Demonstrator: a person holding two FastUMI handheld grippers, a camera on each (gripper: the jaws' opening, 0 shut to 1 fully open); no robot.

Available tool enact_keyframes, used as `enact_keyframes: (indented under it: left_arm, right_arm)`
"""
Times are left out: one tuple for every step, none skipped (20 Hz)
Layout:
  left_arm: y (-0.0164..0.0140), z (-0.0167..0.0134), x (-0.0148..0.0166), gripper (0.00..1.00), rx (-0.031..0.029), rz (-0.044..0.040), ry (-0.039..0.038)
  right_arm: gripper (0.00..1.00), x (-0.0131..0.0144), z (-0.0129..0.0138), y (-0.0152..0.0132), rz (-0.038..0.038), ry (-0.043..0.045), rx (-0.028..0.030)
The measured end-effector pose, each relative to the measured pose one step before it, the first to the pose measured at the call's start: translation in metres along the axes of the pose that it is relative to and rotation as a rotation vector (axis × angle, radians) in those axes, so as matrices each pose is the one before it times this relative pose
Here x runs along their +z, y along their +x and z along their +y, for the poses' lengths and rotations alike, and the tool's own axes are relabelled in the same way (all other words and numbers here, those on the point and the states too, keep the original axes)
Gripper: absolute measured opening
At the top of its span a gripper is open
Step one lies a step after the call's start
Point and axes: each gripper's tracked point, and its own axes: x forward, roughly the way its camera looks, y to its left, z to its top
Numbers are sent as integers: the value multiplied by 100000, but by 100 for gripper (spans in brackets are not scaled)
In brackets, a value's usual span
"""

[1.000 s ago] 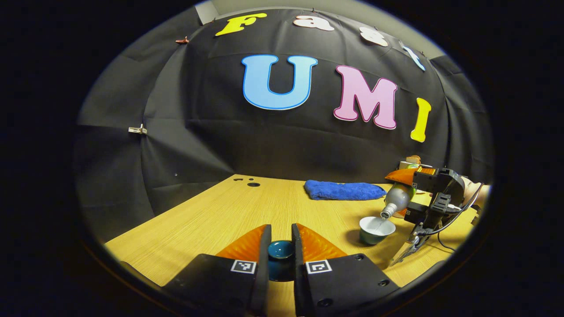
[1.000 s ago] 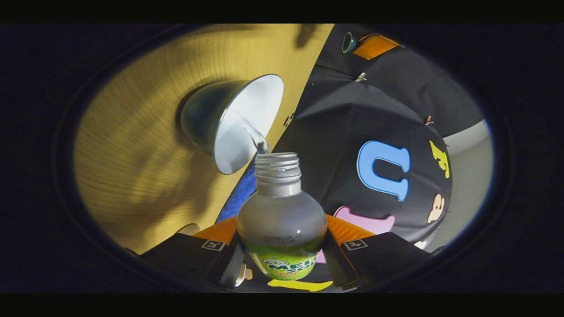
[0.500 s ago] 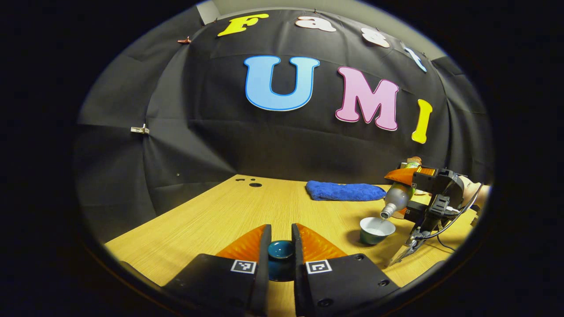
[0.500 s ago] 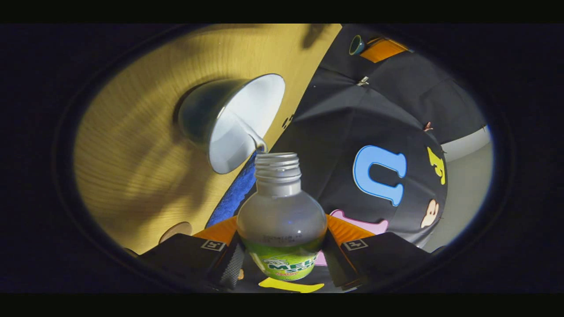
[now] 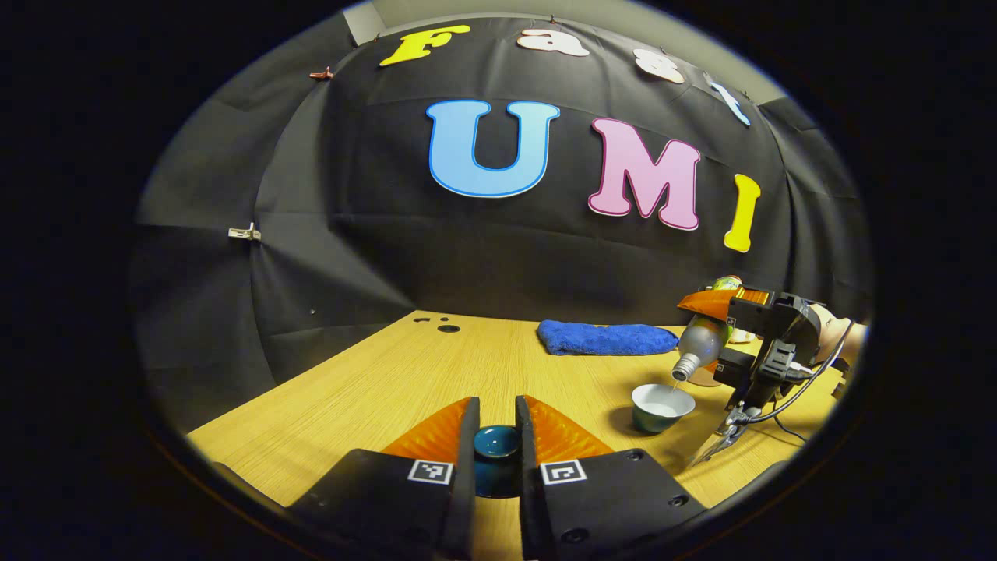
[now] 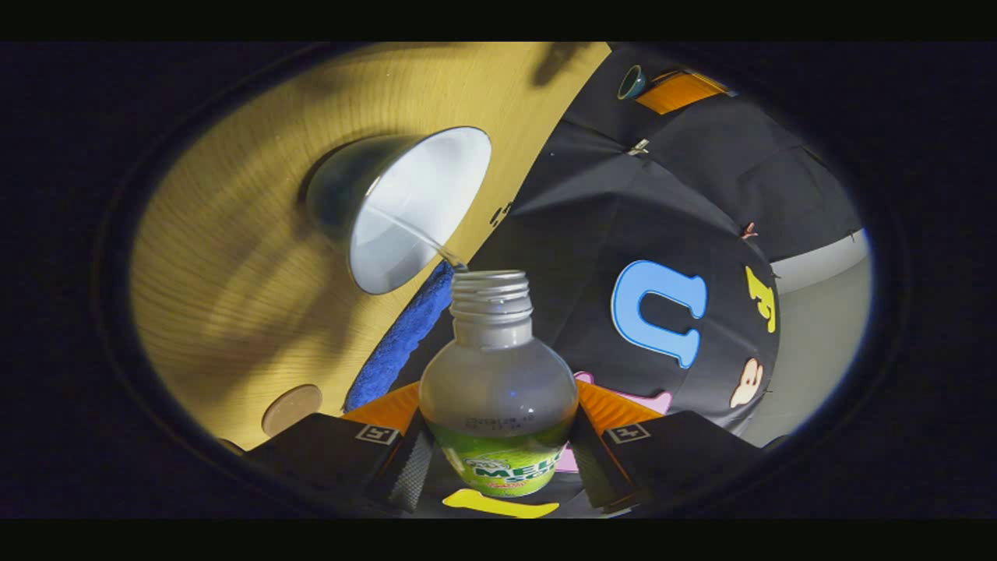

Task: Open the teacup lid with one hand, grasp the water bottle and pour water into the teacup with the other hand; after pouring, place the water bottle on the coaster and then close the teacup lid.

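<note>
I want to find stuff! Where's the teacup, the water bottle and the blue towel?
teacup (image 5: 662, 407): left gripper view, on its white inside.
water bottle (image 6: 498, 389): right gripper view, on its clear rounded shoulder.
blue towel (image 5: 606, 339): left gripper view, on the middle of the folded cloth.

Left gripper view level, distant; right gripper view tilted, close; both share teacup (image 5: 662, 407).

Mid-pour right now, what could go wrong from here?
1. The water bottle mouth sits off to the side of the teacup, near its rim; the thin stream could miss and wet the table.
2. The right gripper grips the bottle's rounded body while it is tilted, so it may slip.
3. The left gripper holds the lid by its small knob; it might drop before closing.
</note>
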Motion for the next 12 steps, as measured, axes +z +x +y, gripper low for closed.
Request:
enact_keyframes:
  left_arm:
    - [12, -96, 72, 27, -146, -111, -5]
    - [-46, -53, -15, 27, -192, -94, -25]
    - [-65, -42, 42, 27, -148, -49, -54]
    - [2, 1, -89, 27, -83, 171, -127]
    - [-1, -15, -57, 27, -234, 155, -120]
    - [-15, -69, 42, 27, -105, 74, -42]
    - [-71, -9, 39, 27, 40, -102, 35]
    - [-47, 20, 67, 27, 20, -265, 104]
    - [-34, 43, 120, 27, 66, -185, 59]
    - [-59, -33, 68, 27, -3, -147, 35]
    - [-136, 5, 70, 27, 3, -112, 31]
    - [7, 8, 18, 27, -74, -92, -62]
  right_arm:
    - [81, 31, -352, 31, 32, -448, -872]
    - [81, -27, -328, -134, 52, 24, -635]
    - [81, -64, -176, -349, -13, 138, -411]
    - [80, 18, -202, -325, -221, -385, -734]
    - [80, 138, -279, 180, -130, -810, -452]
    - [80, 35, -87, 54, -370, -889, -149]
    - [80, -52, -35, 39, -382, -774, -113]
    - [80, 43, -178, 175, -453, -795, -21]
    - [81, 78, -88, 139, -400, -828, 84]
    - [81, -5, -192, 18, -473, -1139, -263]
    - [80, -62, -286, 47, -341, -946, -579]
    - [80, -34, -264, -45, -200, -391, -503]
